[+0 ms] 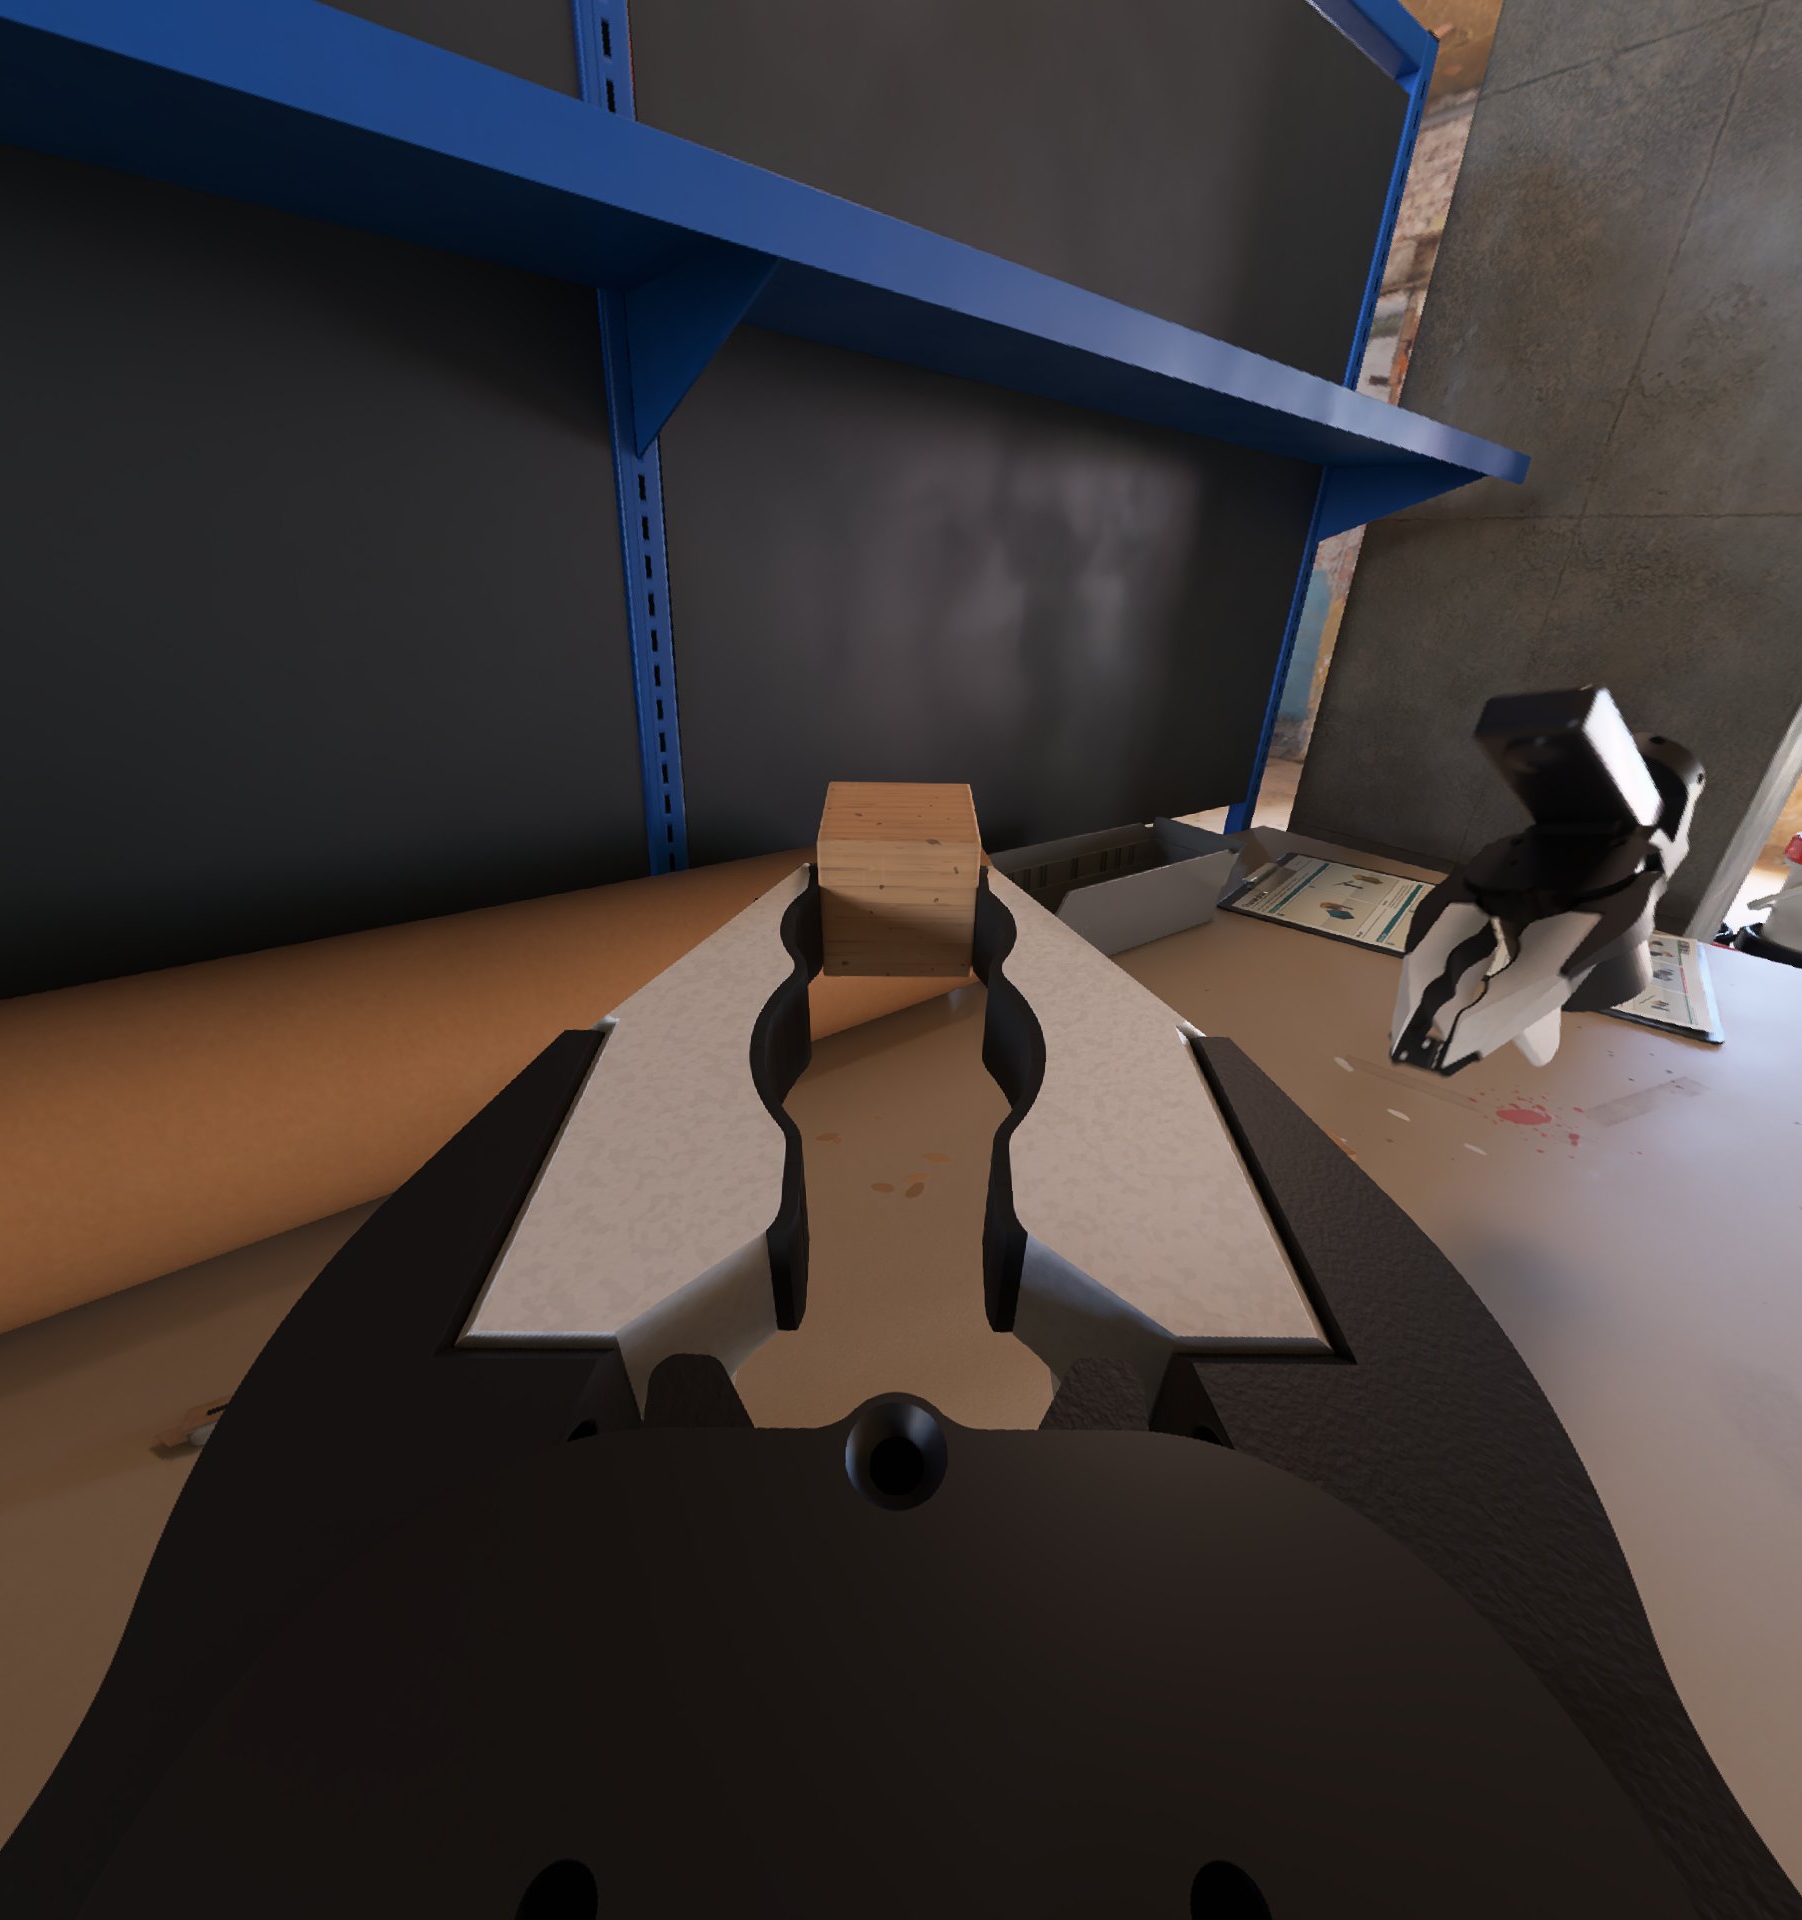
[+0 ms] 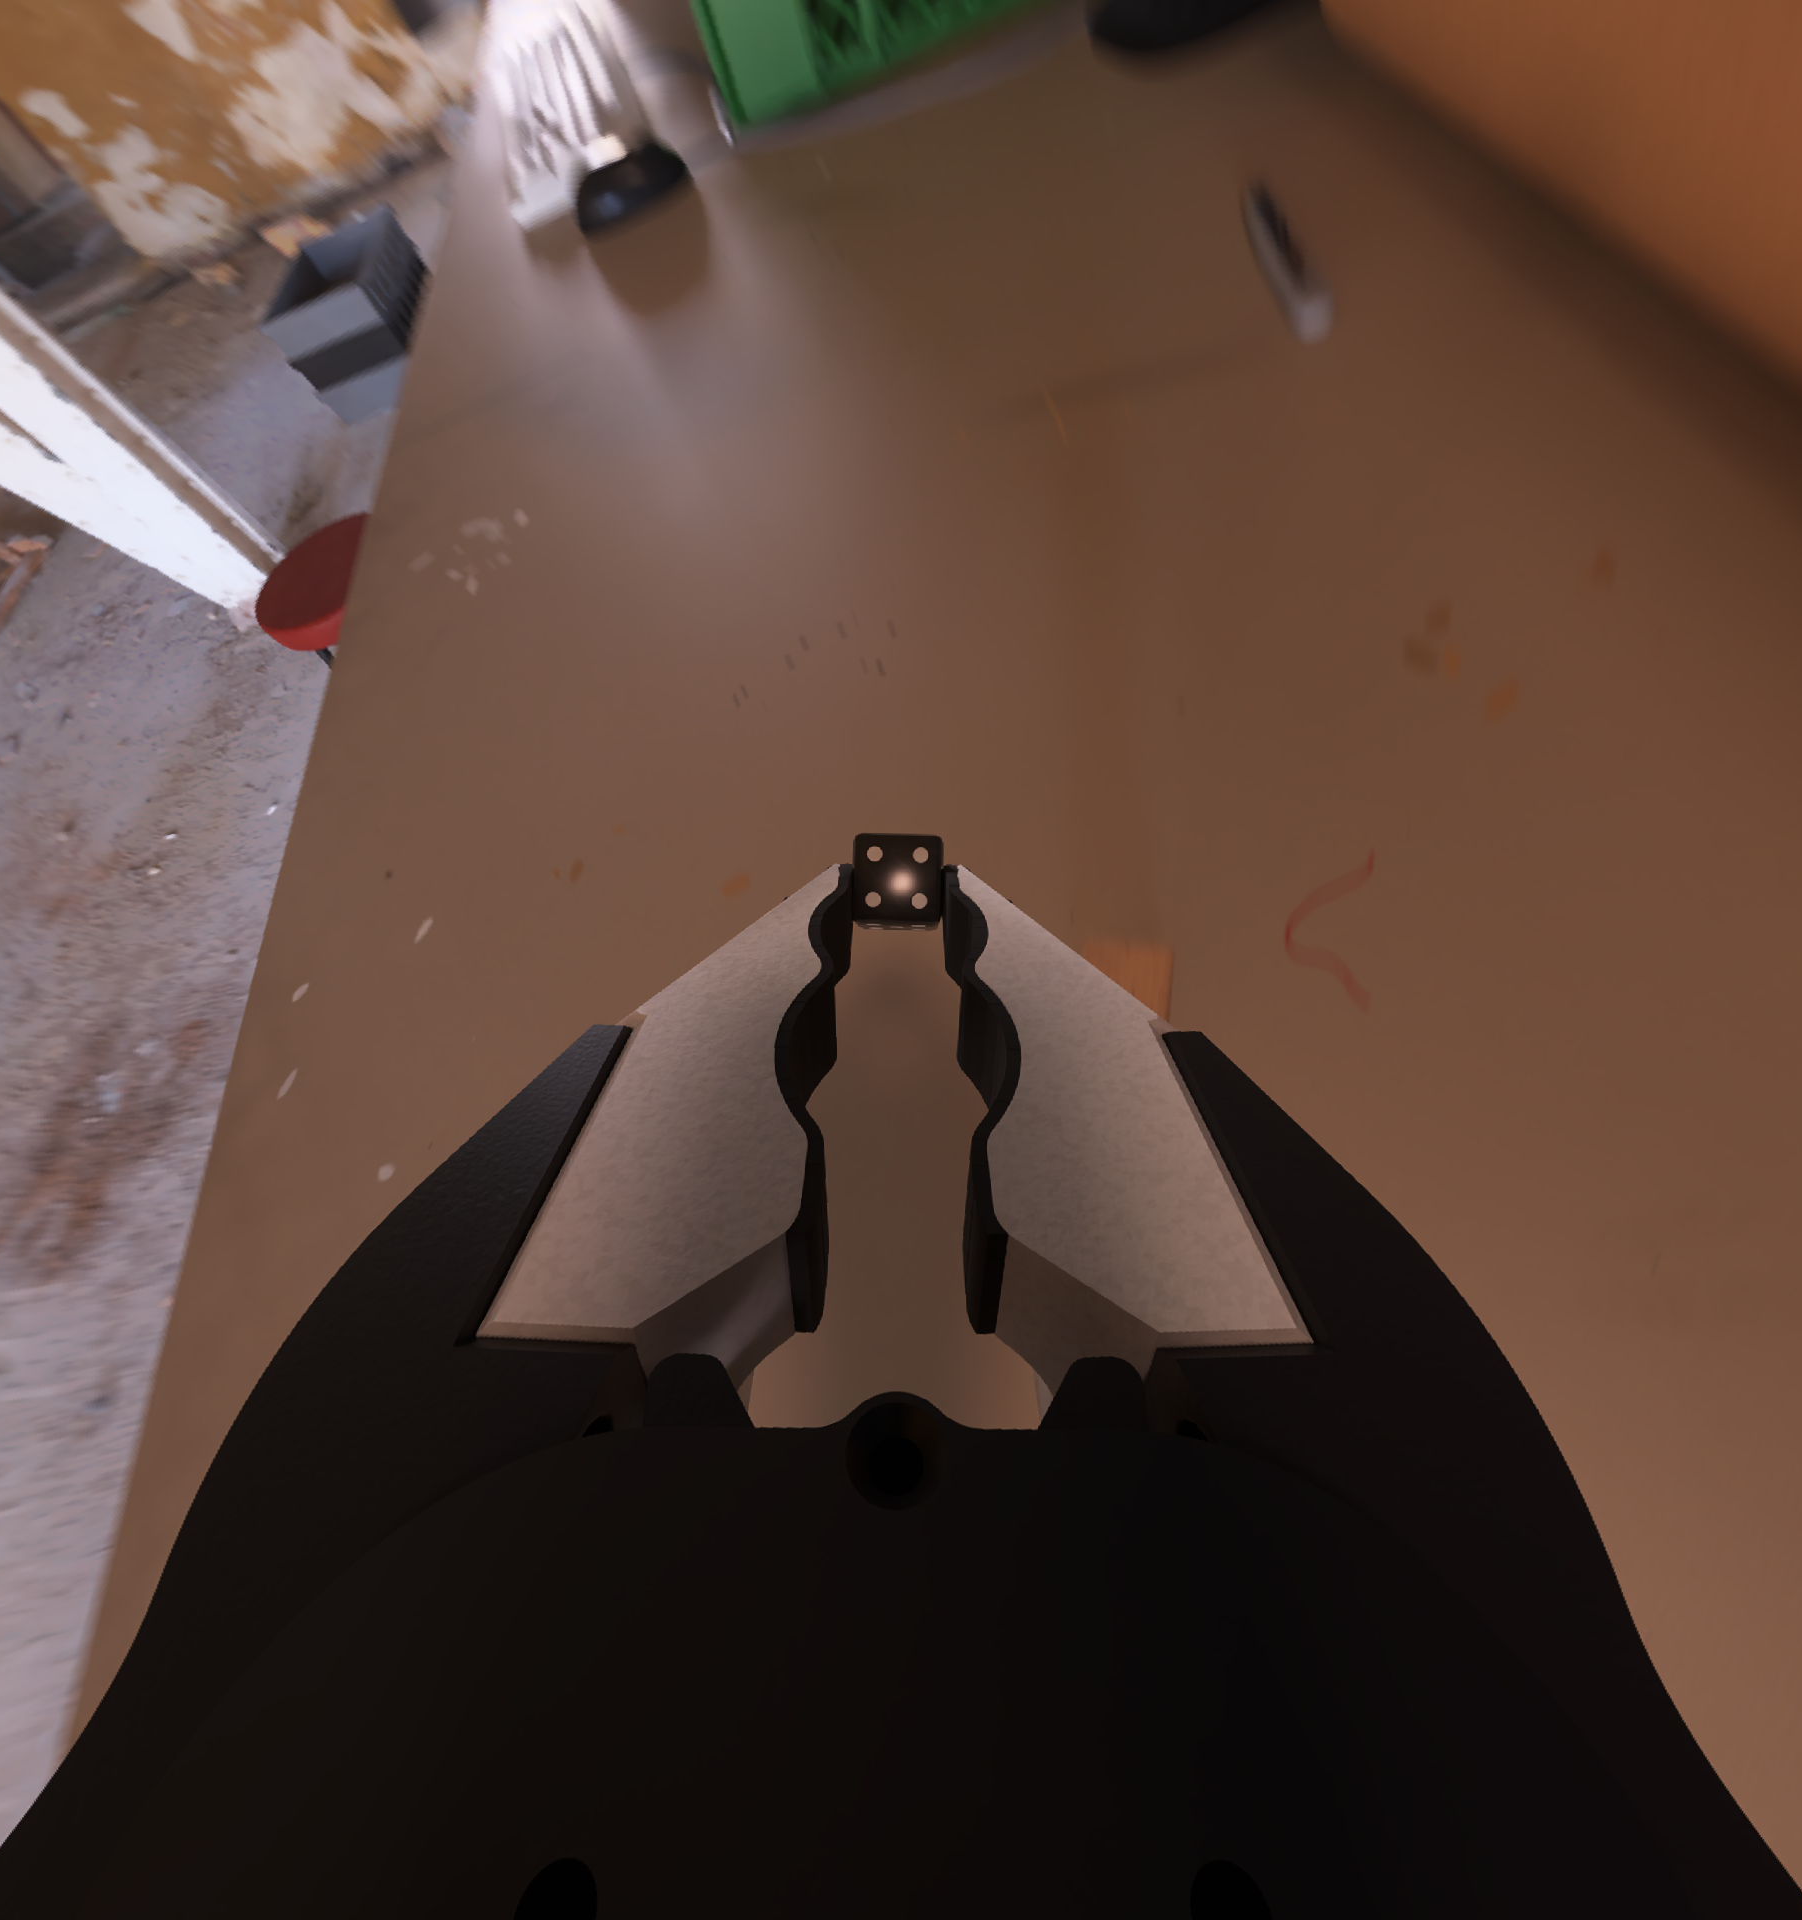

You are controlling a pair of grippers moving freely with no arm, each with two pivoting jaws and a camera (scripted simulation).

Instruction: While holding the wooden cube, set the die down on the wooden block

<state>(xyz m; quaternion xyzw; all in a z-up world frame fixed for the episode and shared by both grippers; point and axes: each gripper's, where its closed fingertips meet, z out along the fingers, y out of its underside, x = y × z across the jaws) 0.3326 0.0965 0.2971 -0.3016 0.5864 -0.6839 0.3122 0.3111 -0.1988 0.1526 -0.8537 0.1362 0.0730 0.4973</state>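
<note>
My left gripper (image 1: 897, 883) is shut on a light wooden cube (image 1: 897, 914) at its fingertips and holds it above the table, in front of a brown roll. My right gripper (image 2: 897, 878) is shut on a small black die (image 2: 898, 883) with white pips, held above the brown tabletop (image 2: 980, 520). A flat piece of light wood, the wooden block (image 2: 1136, 971), lies on the table just right of my right fingers and is partly hidden by them. The right gripper also shows in the left wrist view (image 1: 1437, 1044), tilted downward at the far right.
A thick brown roll (image 1: 253, 1091) lies along the dark back wall under a blue shelf (image 1: 876, 260). A grey tray (image 1: 1136, 883) and clipboards (image 1: 1333, 899) lie at the back right. A green crate (image 2: 803, 52), a black object (image 2: 632, 187) and a red disc (image 2: 305, 587) by the table's edge show farther off.
</note>
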